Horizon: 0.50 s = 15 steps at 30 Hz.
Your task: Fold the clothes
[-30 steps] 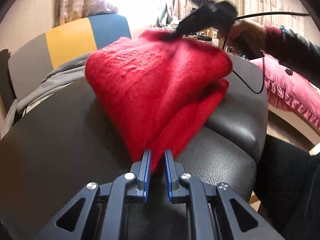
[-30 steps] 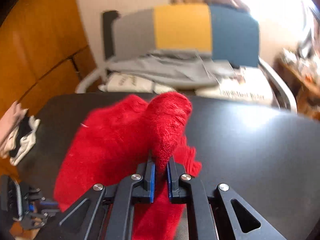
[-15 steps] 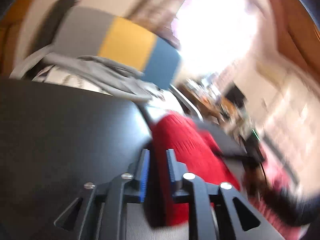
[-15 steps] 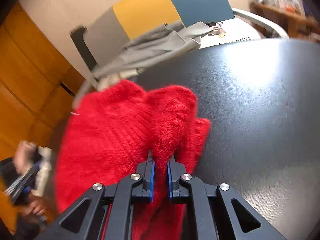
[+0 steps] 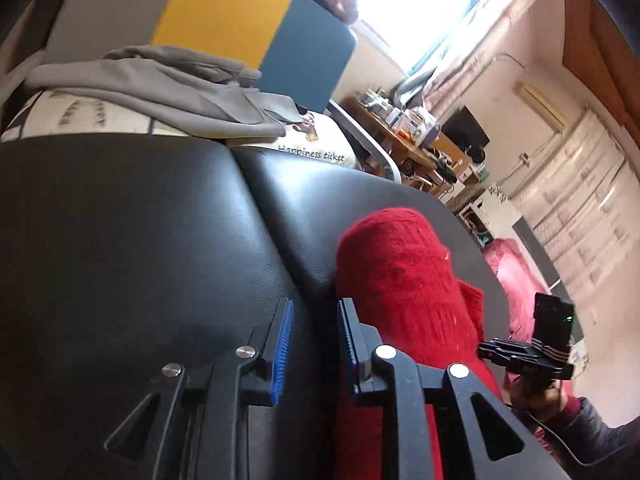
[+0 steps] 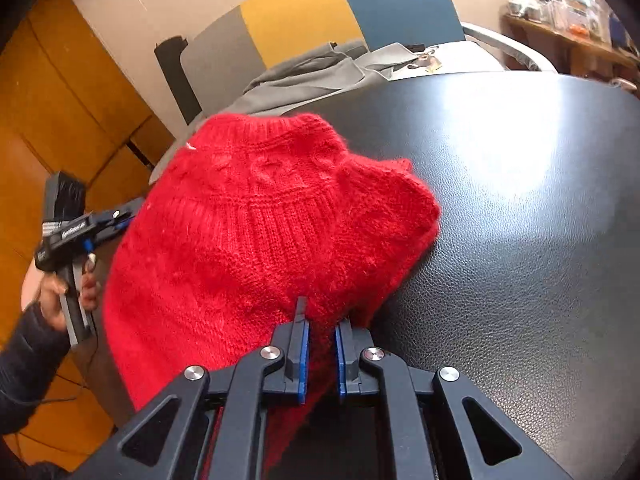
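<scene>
clamping the right gripper [image 6: 319,354] on the red sweater [image 6: 256,240], we had our empty, opening left gripper [image 5: 312,344] just beside its left edge.

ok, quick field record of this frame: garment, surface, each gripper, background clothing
garment: red knit sweater, bunched on the surface
surface: black padded leather top
left gripper: jaws opening, nothing between them, sweater beside its right finger
right gripper: clamped on a fold of the sweater's edge
background clothing: grey garment on the colour-block chair behind
</scene>
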Each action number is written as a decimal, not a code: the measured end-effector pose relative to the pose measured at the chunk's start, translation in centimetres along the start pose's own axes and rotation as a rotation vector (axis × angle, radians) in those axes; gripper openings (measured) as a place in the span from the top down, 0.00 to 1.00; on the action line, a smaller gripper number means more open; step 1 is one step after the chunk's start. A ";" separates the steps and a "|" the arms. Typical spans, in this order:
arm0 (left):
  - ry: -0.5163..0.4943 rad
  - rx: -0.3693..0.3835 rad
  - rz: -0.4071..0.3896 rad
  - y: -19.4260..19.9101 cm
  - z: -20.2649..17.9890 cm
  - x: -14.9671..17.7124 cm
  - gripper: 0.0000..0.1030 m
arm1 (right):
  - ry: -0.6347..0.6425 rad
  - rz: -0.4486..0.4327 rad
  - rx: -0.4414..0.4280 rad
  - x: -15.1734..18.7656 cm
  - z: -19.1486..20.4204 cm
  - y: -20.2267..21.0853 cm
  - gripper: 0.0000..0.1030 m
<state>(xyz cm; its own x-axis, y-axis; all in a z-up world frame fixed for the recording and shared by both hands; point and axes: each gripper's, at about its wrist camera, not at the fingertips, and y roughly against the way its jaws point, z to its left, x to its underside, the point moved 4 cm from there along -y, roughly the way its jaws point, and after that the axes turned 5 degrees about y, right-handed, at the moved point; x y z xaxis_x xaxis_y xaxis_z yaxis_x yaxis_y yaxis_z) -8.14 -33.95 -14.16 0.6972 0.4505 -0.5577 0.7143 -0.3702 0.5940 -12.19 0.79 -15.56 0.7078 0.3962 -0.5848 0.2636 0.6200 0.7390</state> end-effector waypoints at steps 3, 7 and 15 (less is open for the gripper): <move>-0.064 0.022 0.011 -0.9 -2.7 0.8 0.78 | -0.058 -0.012 -0.049 -0.6 -0.2 0.2 0.90; -0.155 -0.016 0.033 -1.8 -5.1 2.9 0.78 | -0.064 -0.048 -0.135 -0.9 0.5 1.9 0.87; -0.150 -0.051 0.041 -1.0 -4.8 4.9 0.78 | -0.220 -0.116 -0.171 0.0 -2.0 4.4 0.33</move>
<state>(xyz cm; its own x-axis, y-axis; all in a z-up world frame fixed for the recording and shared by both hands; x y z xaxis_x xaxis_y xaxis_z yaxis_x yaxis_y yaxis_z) -5.70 -27.45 -14.69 0.7299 0.3078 -0.6103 0.6835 -0.3422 0.6448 -12.37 4.90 -12.97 0.8091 0.1713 -0.5621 0.2501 0.7653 0.5932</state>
